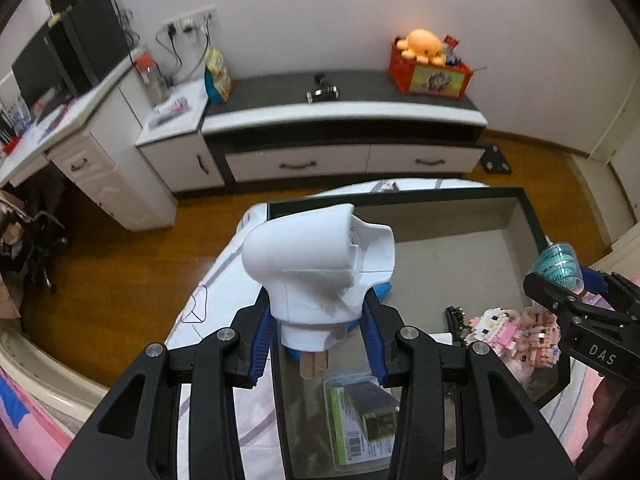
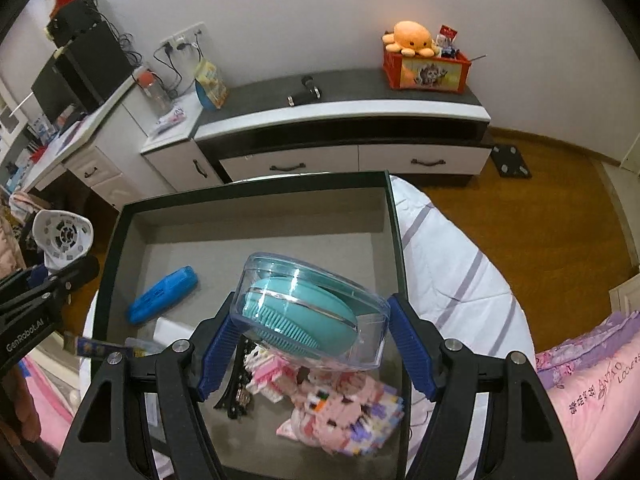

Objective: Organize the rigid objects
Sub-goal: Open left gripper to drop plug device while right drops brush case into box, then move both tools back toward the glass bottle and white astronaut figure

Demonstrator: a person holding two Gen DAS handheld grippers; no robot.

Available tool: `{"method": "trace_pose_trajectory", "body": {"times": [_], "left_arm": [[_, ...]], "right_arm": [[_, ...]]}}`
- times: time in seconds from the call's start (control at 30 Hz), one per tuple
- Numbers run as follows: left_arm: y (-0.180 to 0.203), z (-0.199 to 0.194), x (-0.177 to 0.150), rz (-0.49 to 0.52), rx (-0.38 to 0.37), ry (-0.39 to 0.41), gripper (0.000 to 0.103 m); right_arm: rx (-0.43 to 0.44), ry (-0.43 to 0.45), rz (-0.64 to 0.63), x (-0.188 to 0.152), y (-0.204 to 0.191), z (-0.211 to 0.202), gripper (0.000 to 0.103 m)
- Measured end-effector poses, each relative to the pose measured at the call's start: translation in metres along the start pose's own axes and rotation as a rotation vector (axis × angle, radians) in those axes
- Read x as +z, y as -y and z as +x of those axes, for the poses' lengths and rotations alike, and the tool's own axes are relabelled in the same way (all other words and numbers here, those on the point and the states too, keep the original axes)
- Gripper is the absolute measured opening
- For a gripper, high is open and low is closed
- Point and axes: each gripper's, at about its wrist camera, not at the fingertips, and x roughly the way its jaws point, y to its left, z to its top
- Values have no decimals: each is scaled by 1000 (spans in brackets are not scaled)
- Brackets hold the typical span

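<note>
My left gripper is shut on a white hair dryer, held above the left edge of the dark open box. My right gripper is shut on a clear case holding a teal silicone brush, held above the box's middle. In the box lie a blue case, a pink block figure, a black hair clip and a green packaged item. The right gripper shows in the left wrist view; the left one shows in the right wrist view.
The box rests on a bed with a white striped sheet and a pink quilt. Beyond is a wooden floor, a low TV cabinet with a red toy basket, and a desk at left.
</note>
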Motion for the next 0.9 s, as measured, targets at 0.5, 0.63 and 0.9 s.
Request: {"method": "trace_pose_trajectory", "body": {"times": [0.5, 0.63, 0.9], "left_arm": [[-4, 18, 4, -1, 12, -30, 75], [-6, 12, -1, -14, 15, -15, 75], [-13, -32, -13, -41, 29, 94, 76]], "right_arm": [[-44, -53, 23, 9, 7, 17, 81], [-32, -49, 20, 6, 5, 12, 81], [-19, 17, -1, -10, -4, -18, 81]]}}
